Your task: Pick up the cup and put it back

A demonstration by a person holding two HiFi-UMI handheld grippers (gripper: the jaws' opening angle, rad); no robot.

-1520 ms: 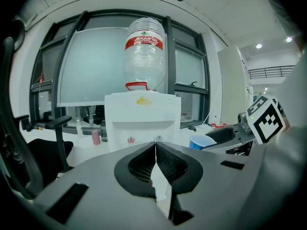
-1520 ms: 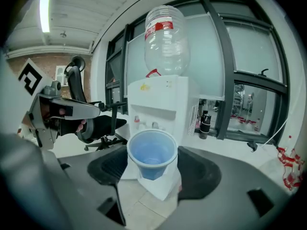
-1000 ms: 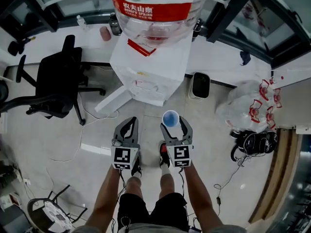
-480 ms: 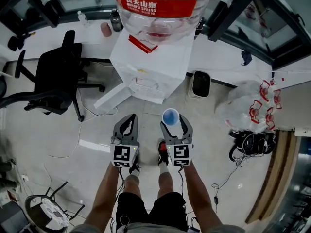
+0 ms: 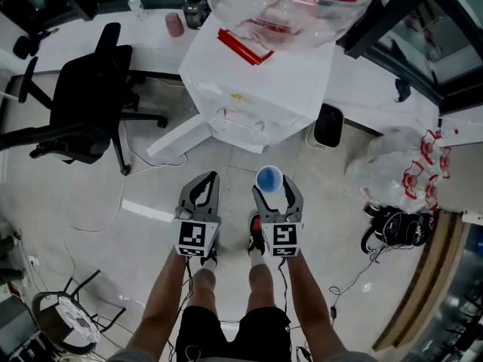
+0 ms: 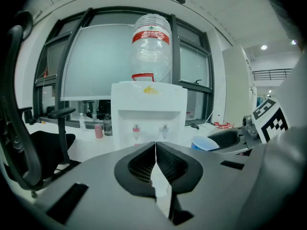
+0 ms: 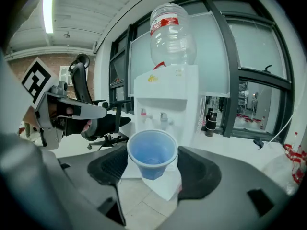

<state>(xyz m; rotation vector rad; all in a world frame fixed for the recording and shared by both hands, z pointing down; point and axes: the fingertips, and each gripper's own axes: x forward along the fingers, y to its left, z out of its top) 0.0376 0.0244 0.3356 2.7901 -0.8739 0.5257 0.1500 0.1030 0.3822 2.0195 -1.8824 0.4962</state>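
An office chair [image 5: 79,119] stands at about 10 o'clock in the head view, on the pale floor [image 5: 106,225] in front of a long white counter [image 5: 53,51]. A pink cup [image 5: 174,24] and a dark bottle [image 5: 198,6] stand on that counter at 11 o'clock.

Just below centre, at 7 o'clock, the left gripper [image 5: 211,178] is held out level. Its own view shows its jaws pressed together with nothing between them [image 6: 155,147].

At 12 o'clock a white water dispenser [image 5: 256,89] carries an upturned clear water bottle [image 5: 290,6] with a red label. Two taps [image 6: 135,128] show on its front.

Just to the right of the left gripper, at 5 o'clock, the right gripper [image 5: 273,187] has its jaws closed partway around a blue cup [image 5: 269,179]. The cup is upright, mouth up, at the gripper's 12 o'clock end. It hangs clear of the floor, with the dispenser well beyond it [image 7: 152,152].

A black bin [image 5: 329,125] stands on the floor at 1 o'clock, beside the dispenser. Clear plastic bags [image 5: 392,172] with red print are heaped at 3 o'clock. Some black gear [image 5: 396,226] lies just below them.
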